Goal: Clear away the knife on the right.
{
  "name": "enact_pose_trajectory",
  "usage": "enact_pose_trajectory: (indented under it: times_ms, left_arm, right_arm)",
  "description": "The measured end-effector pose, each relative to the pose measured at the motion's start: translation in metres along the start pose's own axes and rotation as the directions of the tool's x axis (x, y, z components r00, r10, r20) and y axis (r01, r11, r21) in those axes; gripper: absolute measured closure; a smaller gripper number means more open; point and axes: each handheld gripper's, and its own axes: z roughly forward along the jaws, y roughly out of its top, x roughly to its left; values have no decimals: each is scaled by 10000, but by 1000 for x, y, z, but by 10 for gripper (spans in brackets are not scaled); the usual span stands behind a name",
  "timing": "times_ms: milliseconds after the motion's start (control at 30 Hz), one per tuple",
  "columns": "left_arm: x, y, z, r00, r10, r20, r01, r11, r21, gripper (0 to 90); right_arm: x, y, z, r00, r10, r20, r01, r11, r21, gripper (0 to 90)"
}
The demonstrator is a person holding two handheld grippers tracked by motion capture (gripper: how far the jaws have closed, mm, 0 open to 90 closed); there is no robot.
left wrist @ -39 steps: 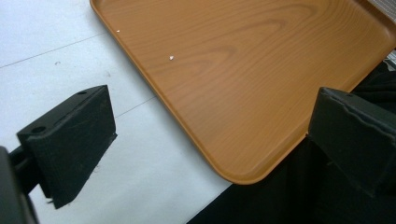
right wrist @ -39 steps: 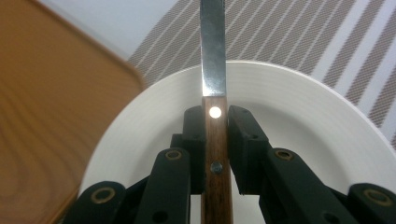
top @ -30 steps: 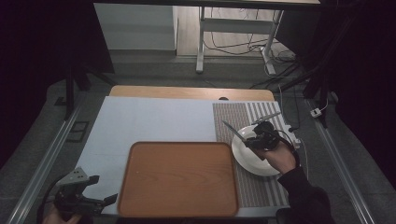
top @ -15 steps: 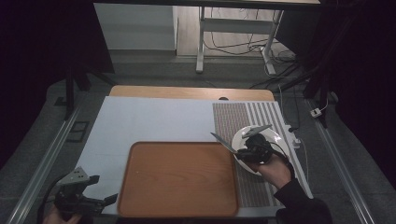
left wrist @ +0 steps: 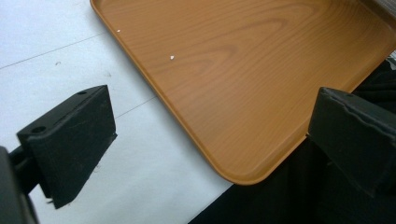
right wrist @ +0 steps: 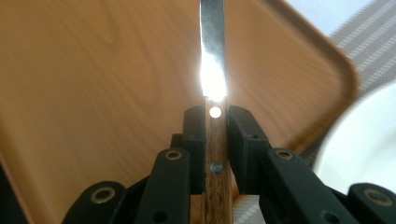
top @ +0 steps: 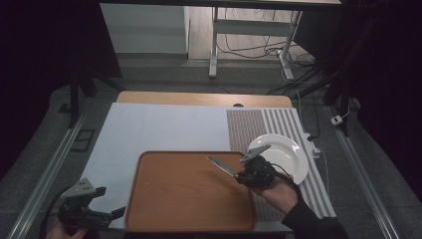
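My right gripper (top: 247,175) is shut on the wooden handle of a table knife (top: 221,166). Its steel blade points left over the right part of a brown wooden tray (top: 184,199). In the right gripper view the pads (right wrist: 244,140) clamp the riveted handle, and the knife (right wrist: 213,42) blade glares above the tray (right wrist: 93,74). A white plate (top: 284,154) lies just right of that hand on the striped mat. My left gripper (top: 110,203) rests at the table's near left corner, jaws wide open, beside the tray's near left corner (left wrist: 238,168) and holding nothing.
A pale blue mat (top: 164,127) covers the left and middle of the table, and a grey striped mat (top: 256,124) covers the right. The plate (right wrist: 369,144) edge is blurred at the right of the right gripper view. Desk legs and cables stand beyond the table's far edge.
My right gripper has carried the knife leftward, from above the plate to above the tray's right part. The left gripper has stayed where it was.
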Motion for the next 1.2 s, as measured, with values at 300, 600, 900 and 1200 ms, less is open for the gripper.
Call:
enact_pose_trajectory:
  times_ms: [300, 600, 900, 1200]
  left_arm:
    - [0, 0, 0, 10000, 35, -15, -35, 10000, 11, 8]
    - [0, 0, 0, 10000, 44, -17, -44, 10000, 21, 9]
    - [0, 0, 0, 10000, 23, -14, -23, 10000, 44, 10]
    - [0, 0, 1, 10000, 3, -37, -3, 10000, 51, 10]
  right_arm:
    - [26, 3, 18, 9975, -675, -198, 681, 9970, 360, 772]
    - [35, 0, 38, 9938, -1091, -228, 1109, 9888, 995, 768]
    - [33, 2, 39, 9920, -1074, -662, 1128, 9900, 851, 627]
    - [43, 22, 49, 9532, -2599, -1543, 2720, 9602, 628, 897]
